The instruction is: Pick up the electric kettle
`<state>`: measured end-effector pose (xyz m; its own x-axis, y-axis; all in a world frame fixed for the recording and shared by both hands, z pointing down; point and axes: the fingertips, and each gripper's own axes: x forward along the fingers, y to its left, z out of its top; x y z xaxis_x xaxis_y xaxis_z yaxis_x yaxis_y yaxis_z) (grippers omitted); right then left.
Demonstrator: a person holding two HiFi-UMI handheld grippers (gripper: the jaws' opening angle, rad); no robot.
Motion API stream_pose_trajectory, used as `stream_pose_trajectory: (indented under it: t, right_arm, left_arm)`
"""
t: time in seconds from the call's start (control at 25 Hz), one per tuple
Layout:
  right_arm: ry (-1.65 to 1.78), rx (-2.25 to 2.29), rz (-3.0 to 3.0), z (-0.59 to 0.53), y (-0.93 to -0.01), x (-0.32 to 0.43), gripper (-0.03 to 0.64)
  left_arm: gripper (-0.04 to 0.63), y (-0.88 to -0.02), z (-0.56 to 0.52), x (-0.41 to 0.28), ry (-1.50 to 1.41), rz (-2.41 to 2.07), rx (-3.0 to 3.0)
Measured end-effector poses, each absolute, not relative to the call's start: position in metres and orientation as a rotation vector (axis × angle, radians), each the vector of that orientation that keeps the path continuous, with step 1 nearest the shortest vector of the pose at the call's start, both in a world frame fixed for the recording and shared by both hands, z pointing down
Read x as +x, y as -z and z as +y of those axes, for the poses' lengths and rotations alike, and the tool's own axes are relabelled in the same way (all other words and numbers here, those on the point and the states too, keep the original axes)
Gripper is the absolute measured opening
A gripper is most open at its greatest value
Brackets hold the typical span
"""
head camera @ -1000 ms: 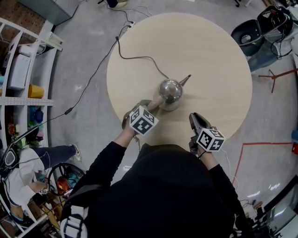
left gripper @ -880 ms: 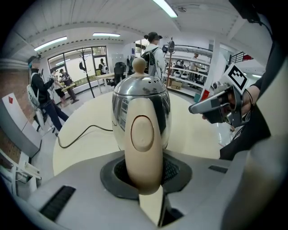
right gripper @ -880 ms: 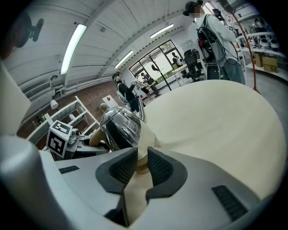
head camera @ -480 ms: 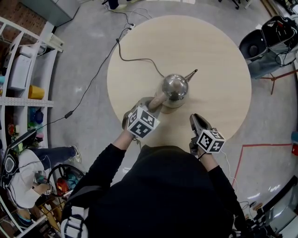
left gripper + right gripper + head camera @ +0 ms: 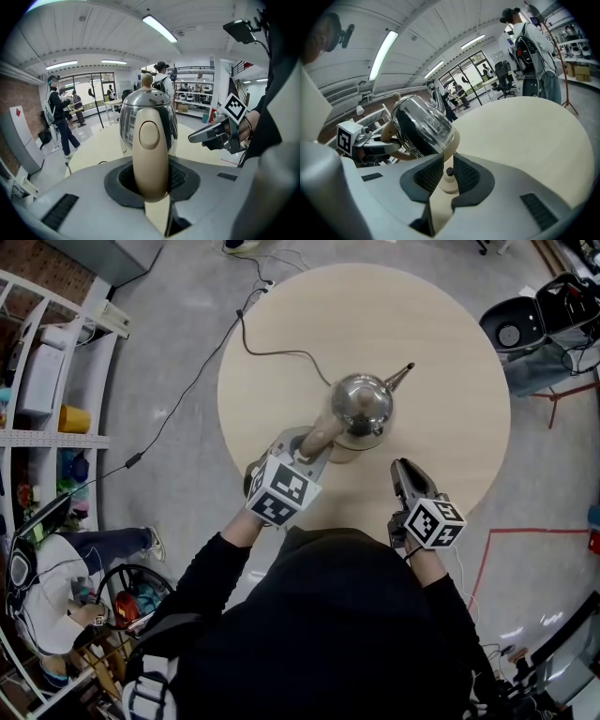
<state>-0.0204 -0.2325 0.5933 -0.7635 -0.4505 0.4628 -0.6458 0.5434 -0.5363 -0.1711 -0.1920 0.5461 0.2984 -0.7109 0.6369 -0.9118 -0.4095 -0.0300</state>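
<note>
Steel kettle (image 5: 363,406), beige handle (image 5: 320,432) between the left tongs (image 5: 307,441).

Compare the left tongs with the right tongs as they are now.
The left tongs are shut on the beige handle of the kettle; the right tongs grip nothing, jaws a narrow gap apart. The left tongs carry the kettle off its base; the right tongs hang free beside it. Both point toward the kettle.

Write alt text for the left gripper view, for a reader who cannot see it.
The left gripper is clamped on the beige handle of a steel electric kettle, seen straight ahead with a round pale table beyond. The right gripper shows at right, apart from the kettle; people stand in the room behind.
</note>
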Motion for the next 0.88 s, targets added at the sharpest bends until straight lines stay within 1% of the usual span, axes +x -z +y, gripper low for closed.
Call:
stream_pose_trajectory:
  t: [0.4, 0.88]
  right_arm:
    - [-1.028, 0.924, -2.634, -0.248, -0.538, -0.028, 0.064]
    - [-0.993, 0.918, -2.716, -0.248, -0.505, -0.030, 0.061]
  left_arm:
    - [0.085, -0.539, -0.195, -0.175, -0.824, -1.468, 2.215]
    - [0.086, -0.535, -0.190, -0.166, -0.804, -1.463, 2.216]
